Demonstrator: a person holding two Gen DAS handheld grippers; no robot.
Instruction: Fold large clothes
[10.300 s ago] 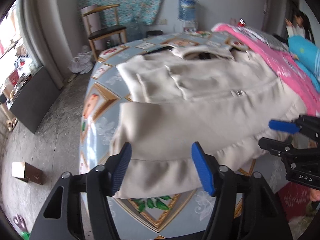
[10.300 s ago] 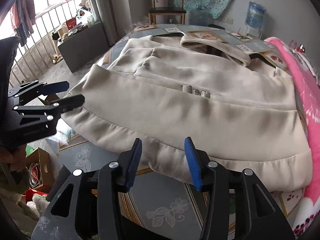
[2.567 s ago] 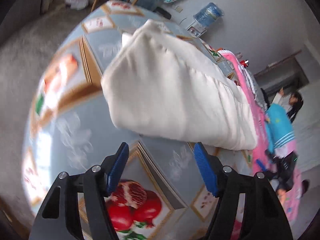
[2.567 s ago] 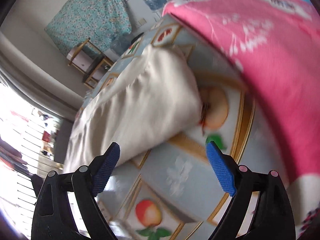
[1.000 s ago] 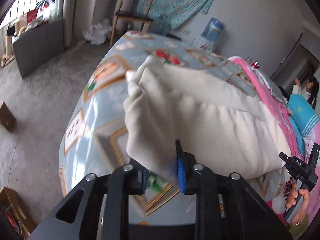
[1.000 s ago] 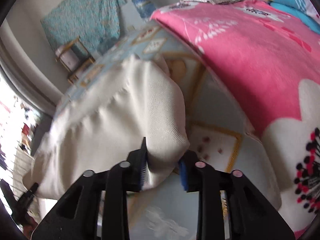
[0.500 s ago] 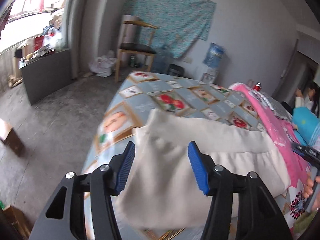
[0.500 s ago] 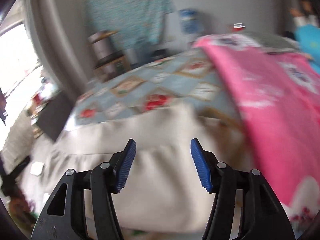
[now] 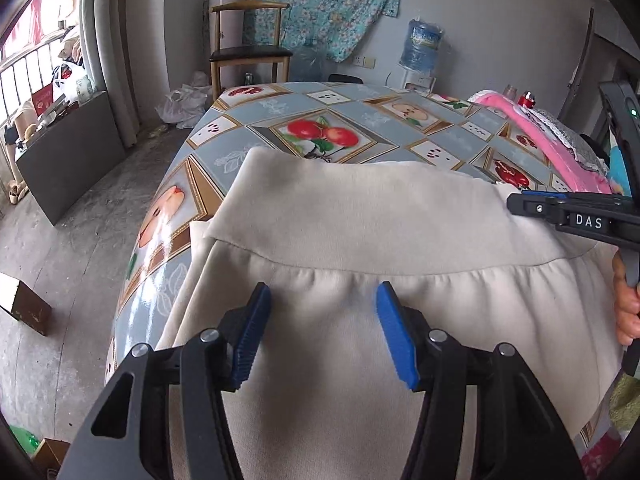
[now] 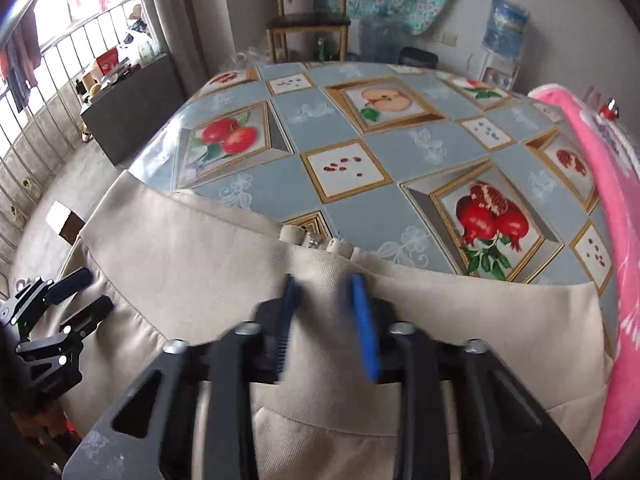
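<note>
A beige garment [image 9: 360, 216] lies folded into a thick band on the table's fruit-print cloth [image 10: 400, 140]. My left gripper [image 9: 325, 330] hovers open over its near part, pads apart and nothing between them; it also shows in the right wrist view as the left gripper [image 10: 93, 290] at the garment's left end. My right gripper [image 10: 325, 320] is closing on the far folded edge of the garment [image 10: 200, 248], with a ridge of cloth pinched between its blurred blue pads. From the left wrist view, the right gripper [image 9: 516, 202] sits at the band's right end.
A pink blanket [image 10: 600, 200] covers the table's right side. Beyond the table stand a wooden chair [image 9: 248, 52] and a water bottle [image 9: 420, 46]. A grey cabinet [image 9: 68, 152] and a cardboard box [image 9: 24, 308] are on the floor to the left. A person's hand [image 9: 626, 308] holds the right gripper.
Both grippers let go of the garment's ends and swung round over the folded band. The left one stays open; the right one's pads have come together on the cloth.
</note>
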